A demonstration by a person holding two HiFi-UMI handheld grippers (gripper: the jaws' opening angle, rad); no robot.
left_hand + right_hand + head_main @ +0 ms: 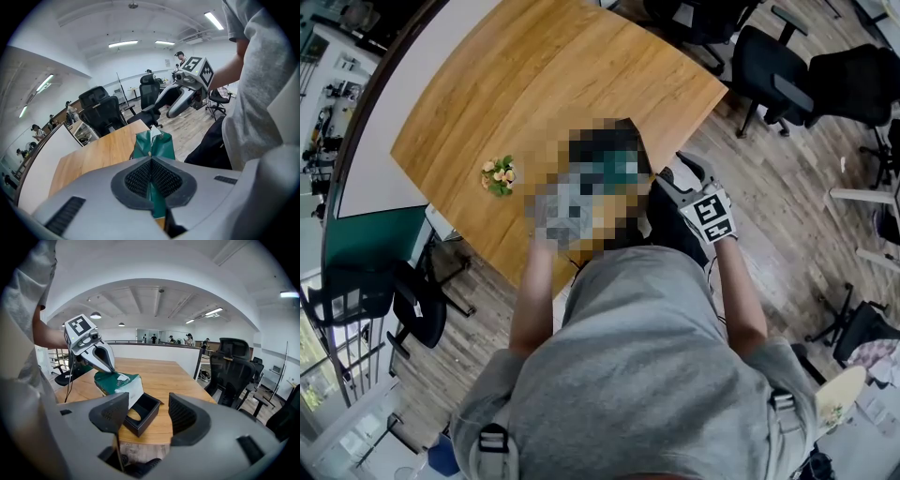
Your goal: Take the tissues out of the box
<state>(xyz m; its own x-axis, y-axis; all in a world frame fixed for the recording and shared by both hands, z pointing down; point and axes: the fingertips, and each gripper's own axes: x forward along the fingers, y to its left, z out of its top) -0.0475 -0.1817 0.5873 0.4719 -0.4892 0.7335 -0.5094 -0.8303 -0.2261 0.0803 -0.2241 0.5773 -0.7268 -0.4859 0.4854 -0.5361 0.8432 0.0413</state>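
Observation:
In the right gripper view, a green tissue pack [114, 380] with a white side hangs tilted over the left end of an open black box [149, 409] on the wooden table [164, 376]. My left gripper [111, 369] is shut on the pack's top edge. In its own view the left gripper [151, 176] has its pads pressed on the green pack [152, 146], where a white tissue tip sticks out. My right gripper [147, 411] stands open and empty in front of the box, a little short of it. In the head view a mosaic patch hides the pack and left gripper; the right gripper [675, 178] is beside it.
A small bunch of flowers [498, 175] lies on the table [544, 84] to the left. Black office chairs [232, 369] stand to the right of the table, another chair [417, 305] at its near left. The box sits close to the table's near edge.

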